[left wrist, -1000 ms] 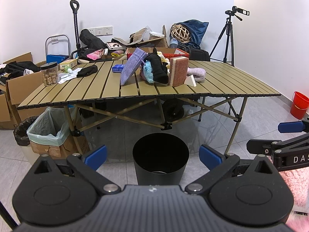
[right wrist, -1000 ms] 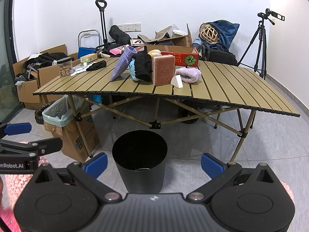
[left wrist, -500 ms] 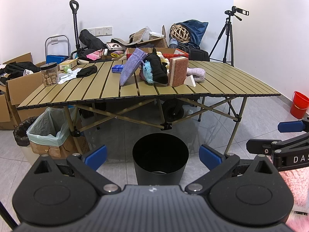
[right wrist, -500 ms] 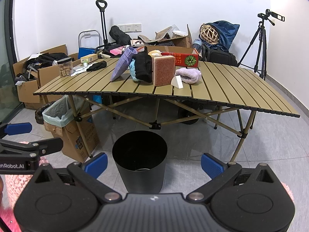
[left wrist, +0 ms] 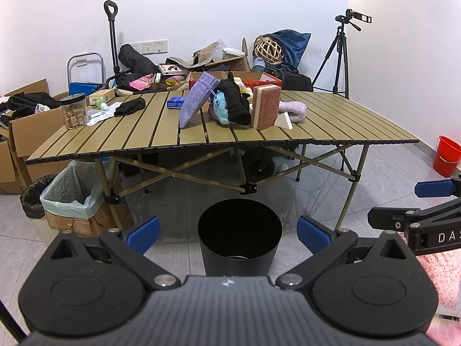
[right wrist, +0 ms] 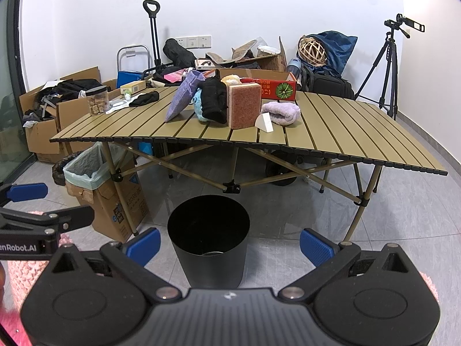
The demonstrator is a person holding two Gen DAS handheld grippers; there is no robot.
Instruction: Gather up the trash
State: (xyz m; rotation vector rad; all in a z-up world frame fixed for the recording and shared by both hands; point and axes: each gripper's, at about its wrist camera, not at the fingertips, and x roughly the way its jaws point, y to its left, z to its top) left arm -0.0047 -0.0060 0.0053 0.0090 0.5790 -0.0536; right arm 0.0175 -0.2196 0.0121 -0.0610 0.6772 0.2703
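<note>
On the floor just in front of the table [left wrist: 331,121] stands the black bin [left wrist: 239,242], right ahead of both your tools. Your left hand-held gripper [left wrist: 227,235] is spread wide and grips nothing — your right hand-held gripper [right wrist: 229,242] likewise, empty. Up on the table sit a white wedge [right wrist: 265,123] beside a sponge [right wrist: 245,105], a purple pouch [left wrist: 194,102] and a jar [left wrist: 74,110].

Bright, even indoor light; sharp focus, soft shadows, strong fisheye bend w/ dark corners.

Low wrist views, both facing table [left wrist: 161,132]
</note>
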